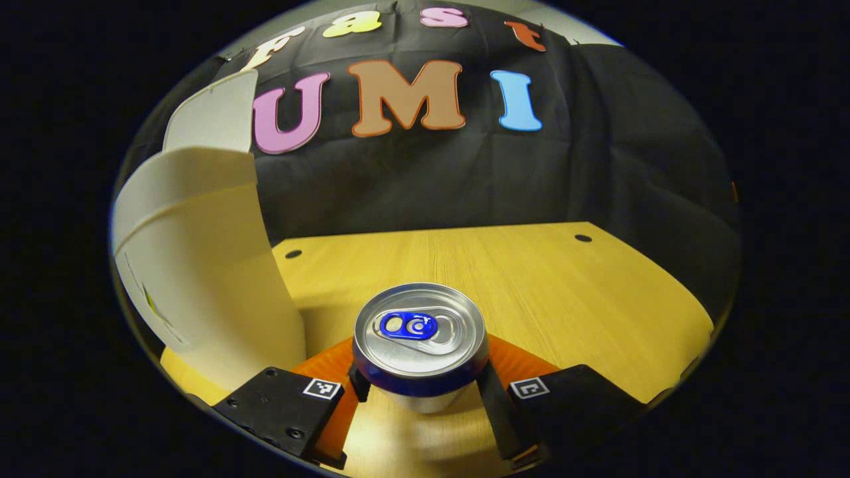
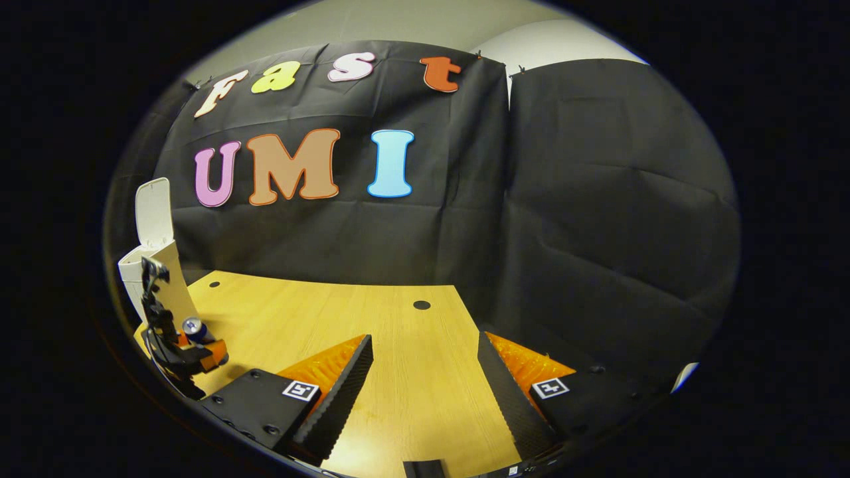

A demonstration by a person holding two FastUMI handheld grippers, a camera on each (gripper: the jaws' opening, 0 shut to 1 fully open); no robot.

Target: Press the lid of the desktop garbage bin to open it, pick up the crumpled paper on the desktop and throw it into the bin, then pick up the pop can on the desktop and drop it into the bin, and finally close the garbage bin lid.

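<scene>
Left hand-held gripper (image 1: 421, 392) clenched on the upright pop can (image 1: 420, 345), beside the open-lidded bin (image 1: 199, 265)
Right hand-held gripper (image 2: 425, 392) released over the tabletop (image 2: 398, 372); a low grip risks tipping the can or clipping the bin's rim

Dim booth, warm light, sharp focus, fisheye-bent edges

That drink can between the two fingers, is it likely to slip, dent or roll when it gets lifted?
The can looks like smooth, shiny metal, so it could slip if gripped lightly. Its thin wall would probably dent under a hard squeeze. It stands upright on the table between the left gripper fingers; tipped over, its round body would likely roll.
</scene>
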